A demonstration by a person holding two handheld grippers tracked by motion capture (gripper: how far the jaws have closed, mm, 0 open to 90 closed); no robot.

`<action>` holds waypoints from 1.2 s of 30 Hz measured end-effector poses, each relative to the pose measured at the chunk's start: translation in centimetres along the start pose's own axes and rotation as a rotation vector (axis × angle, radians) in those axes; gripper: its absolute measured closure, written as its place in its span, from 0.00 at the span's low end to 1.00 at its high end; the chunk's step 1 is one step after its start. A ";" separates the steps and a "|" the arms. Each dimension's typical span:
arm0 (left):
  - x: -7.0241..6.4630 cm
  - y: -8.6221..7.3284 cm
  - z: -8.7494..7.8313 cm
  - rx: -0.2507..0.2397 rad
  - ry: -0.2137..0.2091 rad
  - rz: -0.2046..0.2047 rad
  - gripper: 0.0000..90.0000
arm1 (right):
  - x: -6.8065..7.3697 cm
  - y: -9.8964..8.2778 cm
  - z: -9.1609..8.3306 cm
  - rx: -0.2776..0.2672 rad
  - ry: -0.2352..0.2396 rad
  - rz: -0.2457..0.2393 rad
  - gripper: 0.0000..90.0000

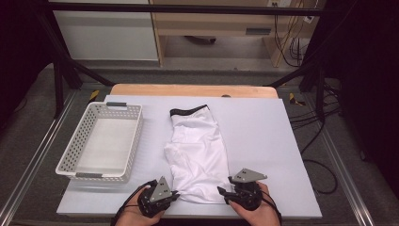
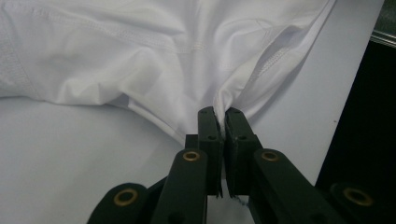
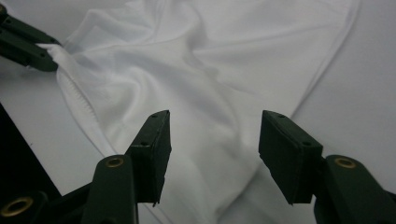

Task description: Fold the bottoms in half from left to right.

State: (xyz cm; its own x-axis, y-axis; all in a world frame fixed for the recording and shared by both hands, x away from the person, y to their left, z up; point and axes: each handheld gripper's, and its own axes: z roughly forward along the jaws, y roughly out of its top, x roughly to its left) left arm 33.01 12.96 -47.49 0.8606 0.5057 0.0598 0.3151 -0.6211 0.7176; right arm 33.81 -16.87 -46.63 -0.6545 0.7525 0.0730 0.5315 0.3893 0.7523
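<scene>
**Near hem pinched on the left, right fingers not yet on**

At the far left of the surface [image 1: 263, 141] sat the white perforated basket [image 1: 101, 141], empty and well apart from the work. Beside it, in the middle, the white shorts [image 1: 197, 150] lay flat, black waistband away from us. Our left gripper [image 2: 219, 114] had its fingers pressed together on a pinch of the near hem. Our right gripper [image 3: 215, 140] held its fingers spread above the cloth at the other near corner, gripping nothing. To fold well, we judged the right should bite the hem edge as cleanly as the left, both layers caught, before both hands lifted together evenly.
</scene>
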 end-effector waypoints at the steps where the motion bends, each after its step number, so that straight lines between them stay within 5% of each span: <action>1: 0.1 0.0 0.1 0.001 -0.001 -0.002 0.96 | 0.2 0.0 0.1 0.007 0.007 -0.006 0.48; 8: 0.2 0.1 0.2 0.001 0.002 -0.013 0.96 | 1.6 -0.1 0.8 0.029 0.040 -0.067 0.45; 19: 0.5 0.0 0.0 -0.008 -0.011 -0.030 0.96 | 1.7 -0.5 1.2 0.052 0.079 -0.090 0.45; 30: 1.4 -0.4 -1.3 -0.026 0.022 -0.059 0.96 | 2.4 -1.0 1.2 0.082 0.065 -0.164 0.44; 36: 1.5 -0.5 -1.4 -0.027 0.006 -0.069 0.96 | 2.6 -0.7 1.6 0.063 0.061 -0.197 0.70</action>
State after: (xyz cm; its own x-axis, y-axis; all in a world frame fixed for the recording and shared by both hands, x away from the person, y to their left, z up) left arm 33.64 14.85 -46.80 0.8348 0.5504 0.0142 0.3622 -0.5683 0.7388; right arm 32.57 -14.33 -48.03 -0.7796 0.6255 -0.0307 0.4210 0.5598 0.7137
